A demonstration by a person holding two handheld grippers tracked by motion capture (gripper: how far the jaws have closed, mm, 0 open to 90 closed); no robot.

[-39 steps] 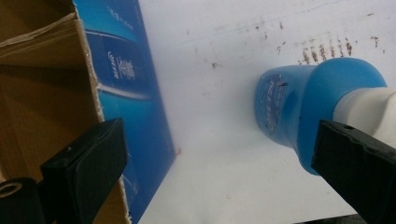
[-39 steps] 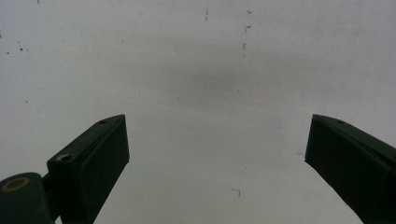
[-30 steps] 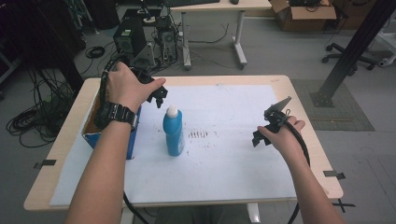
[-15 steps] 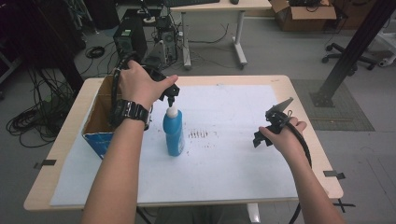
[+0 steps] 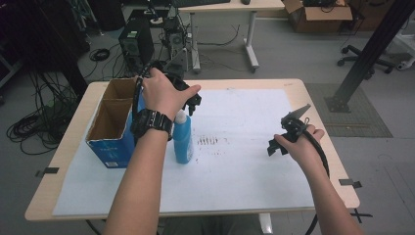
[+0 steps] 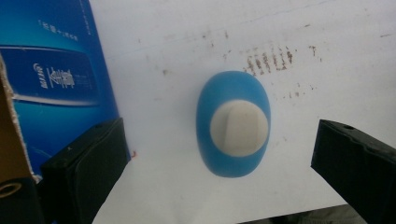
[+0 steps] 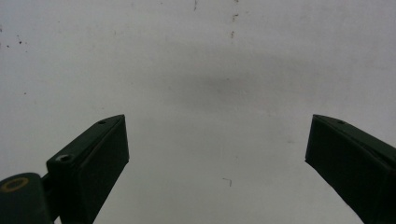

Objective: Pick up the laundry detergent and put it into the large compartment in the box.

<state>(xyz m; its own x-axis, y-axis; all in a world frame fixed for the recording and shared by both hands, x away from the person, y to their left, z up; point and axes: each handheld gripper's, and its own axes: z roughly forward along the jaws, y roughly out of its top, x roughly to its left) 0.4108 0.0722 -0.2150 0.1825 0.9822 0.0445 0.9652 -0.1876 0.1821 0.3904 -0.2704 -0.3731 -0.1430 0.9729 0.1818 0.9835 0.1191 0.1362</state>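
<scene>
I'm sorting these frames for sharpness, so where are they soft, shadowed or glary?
High view: even light, mild softness, no strong glare on the table. Left gripper view: the bottle and box are fairly sharp, the near jaws blurred. Right gripper view: a faint grey shadow on the white sheet, jaw edges soft.

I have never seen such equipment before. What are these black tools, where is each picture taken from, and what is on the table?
A person holds a hand-held gripper in each hand; there is no robot arm. The high view looks down from above the table. The other two pictures come from cameras riding on each gripper. The left gripper hovers above an upright blue bottle, its fingers open on either side of the white cap. A blue cardboard box stands beside the bottle. The right gripper is open over white paper, holding nothing.
</scene>
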